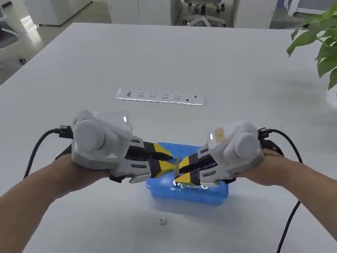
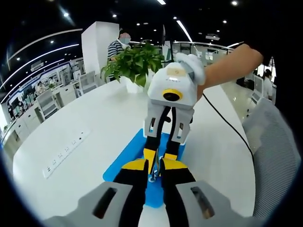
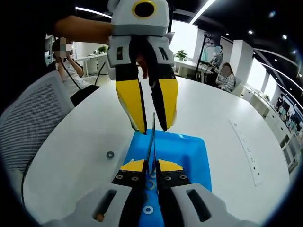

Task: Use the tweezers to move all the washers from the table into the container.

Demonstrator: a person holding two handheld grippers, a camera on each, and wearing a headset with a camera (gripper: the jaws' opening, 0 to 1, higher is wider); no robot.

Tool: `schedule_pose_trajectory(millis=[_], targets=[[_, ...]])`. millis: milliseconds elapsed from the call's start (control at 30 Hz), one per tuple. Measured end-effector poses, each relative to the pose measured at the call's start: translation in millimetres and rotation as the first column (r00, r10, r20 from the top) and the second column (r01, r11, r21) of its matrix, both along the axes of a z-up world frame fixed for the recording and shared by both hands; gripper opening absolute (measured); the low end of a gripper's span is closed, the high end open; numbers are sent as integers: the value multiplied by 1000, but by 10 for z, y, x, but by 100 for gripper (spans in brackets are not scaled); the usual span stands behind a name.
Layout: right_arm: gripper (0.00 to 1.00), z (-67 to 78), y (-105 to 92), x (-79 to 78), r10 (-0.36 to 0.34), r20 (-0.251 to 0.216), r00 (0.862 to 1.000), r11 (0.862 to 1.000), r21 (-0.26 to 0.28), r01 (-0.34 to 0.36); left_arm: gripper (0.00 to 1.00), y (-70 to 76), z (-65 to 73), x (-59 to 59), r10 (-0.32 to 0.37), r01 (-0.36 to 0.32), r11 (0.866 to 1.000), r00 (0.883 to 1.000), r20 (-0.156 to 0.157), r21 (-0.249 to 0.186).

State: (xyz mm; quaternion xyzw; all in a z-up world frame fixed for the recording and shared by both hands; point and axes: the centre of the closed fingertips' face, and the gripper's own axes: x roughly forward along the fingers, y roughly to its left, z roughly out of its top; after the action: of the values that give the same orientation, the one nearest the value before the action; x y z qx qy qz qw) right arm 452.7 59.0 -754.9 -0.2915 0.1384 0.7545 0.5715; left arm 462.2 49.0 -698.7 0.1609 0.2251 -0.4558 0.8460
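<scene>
A blue container (image 1: 216, 192) sits on the white table, and both grippers hover over it, tip to tip. My right gripper (image 3: 151, 165) is shut on thin metal tweezers (image 3: 152, 137), which stick out forward. Their far end lies between the yellow jaws of my left gripper (image 3: 153, 128), which stand slightly apart with a gap on each side. In the head view the left gripper (image 1: 169, 159) faces the right gripper (image 1: 180, 171). One washer (image 1: 162, 220) lies on the table in front of the container (image 3: 189, 151), seen too as the washer (image 3: 110, 154). Washers (image 3: 148, 209) lie inside the container.
A white power strip (image 1: 160, 97) lies further back on the table. A potted plant (image 1: 321, 42) stands at the far right edge. Office chairs and people are beyond the table. Cables trail from both grippers.
</scene>
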Motion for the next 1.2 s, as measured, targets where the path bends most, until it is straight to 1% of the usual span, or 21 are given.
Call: schedule_pose_trajectory(millis=[100,200,233,400,467,533,600,867,1100,1200], targets=[[9,-4,-1,0,1,0,1000,1000,0,-1,11,-11,-28,24,-7,7,1000,1000,-4,5],[9,-3,-1,11,-3,-1,1000,1000,2,3,7,-52,-30,10,-33,33,999,999,-4,4],[9,-3,0,14,-1,0,1000,1000,3,1,7,-58,-27,13,-34,34,999,999,-1,6],[10,-21,-10,13,-1,2,1000,1000,-3,1,7,-63,-40,14,-46,46,999,999,0,23],[10,-26,-12,2,1,-6,1000,1000,-6,-1,7,-65,-40,9,-50,50,998,999,0,24],[10,-33,-13,10,0,2,1000,1000,-9,0,7,-80,-37,-4,-52,52,998,999,-1,29],[10,-32,-12,2,-1,-4,1000,1000,-9,1,6,-89,-33,-10,-53,53,998,999,-3,27],[12,-21,-9,6,-7,-4,1000,1000,-11,7,6,-141,4,-34,-57,57,998,998,3,29],[12,22,-12,4,-10,0,1000,1000,-8,10,6,-125,40,-23,-54,54,998,998,8,23],[10,52,-13,-8,-9,4,1000,1000,-4,9,6,-120,65,-22,-50,50,999,999,6,11]])
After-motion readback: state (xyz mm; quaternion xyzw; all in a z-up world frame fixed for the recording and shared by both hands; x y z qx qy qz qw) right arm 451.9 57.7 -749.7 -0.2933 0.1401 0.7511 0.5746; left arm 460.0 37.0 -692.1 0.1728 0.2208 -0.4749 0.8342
